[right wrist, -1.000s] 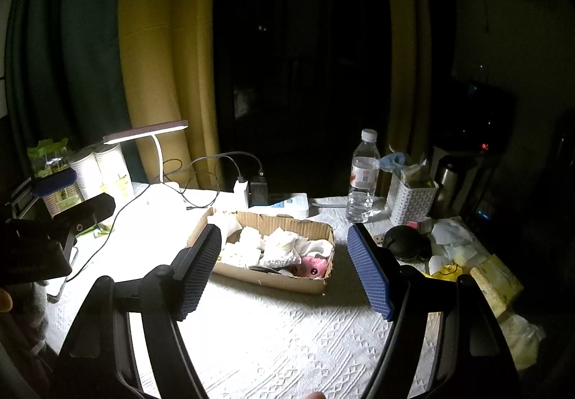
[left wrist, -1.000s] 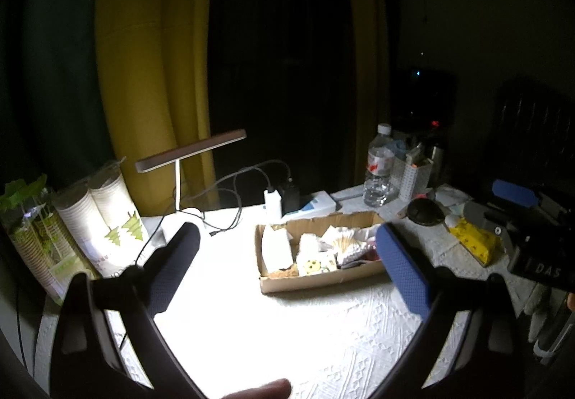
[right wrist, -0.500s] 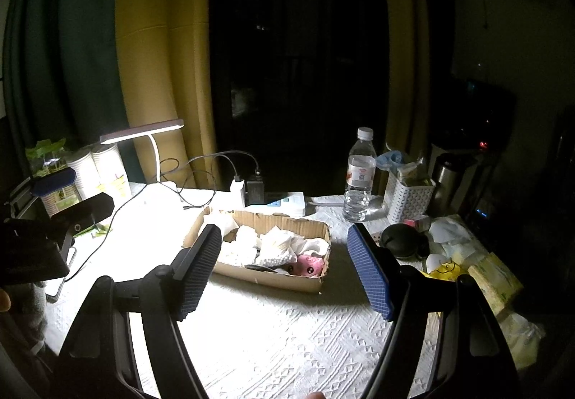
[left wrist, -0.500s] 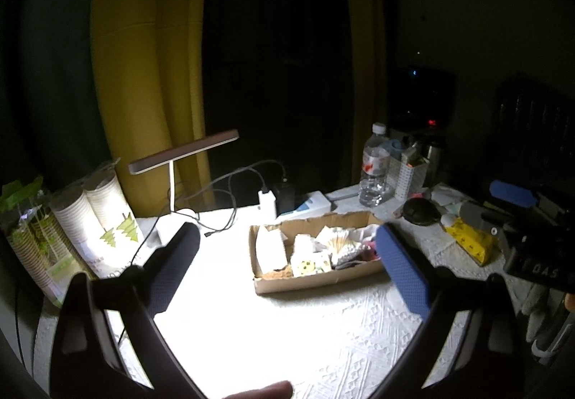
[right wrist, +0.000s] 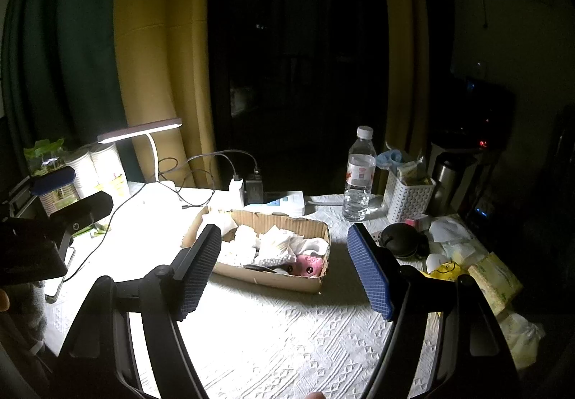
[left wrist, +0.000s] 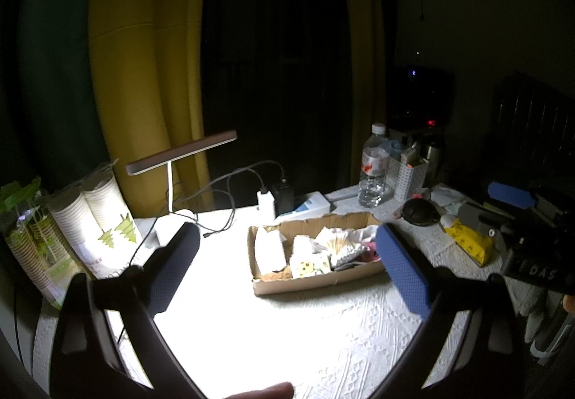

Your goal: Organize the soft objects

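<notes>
A shallow cardboard box [left wrist: 316,282] [right wrist: 273,277] sits in the middle of the white textured tablecloth. It holds several soft white cloths [right wrist: 276,244] and a pink plush toy [right wrist: 309,264]; the left wrist view also shows a small yellow-patterned piece [left wrist: 305,267]. My left gripper [left wrist: 287,259] is open and empty, held above the table short of the box. My right gripper [right wrist: 285,255] is open and empty, also back from the box. Each gripper shows at the edge of the other's view.
A lit desk lamp [right wrist: 143,128] stands back left with cables and chargers [right wrist: 248,189]. Paper cup stacks [left wrist: 93,219] at the left edge. A water bottle [right wrist: 359,174], white basket [right wrist: 408,196], black round object [right wrist: 400,239] and yellow tissue packs [right wrist: 492,282] crowd the right side.
Both grippers have drawn slightly back and up from the box, which now looks a little farther away. Both stay open and empty.
</notes>
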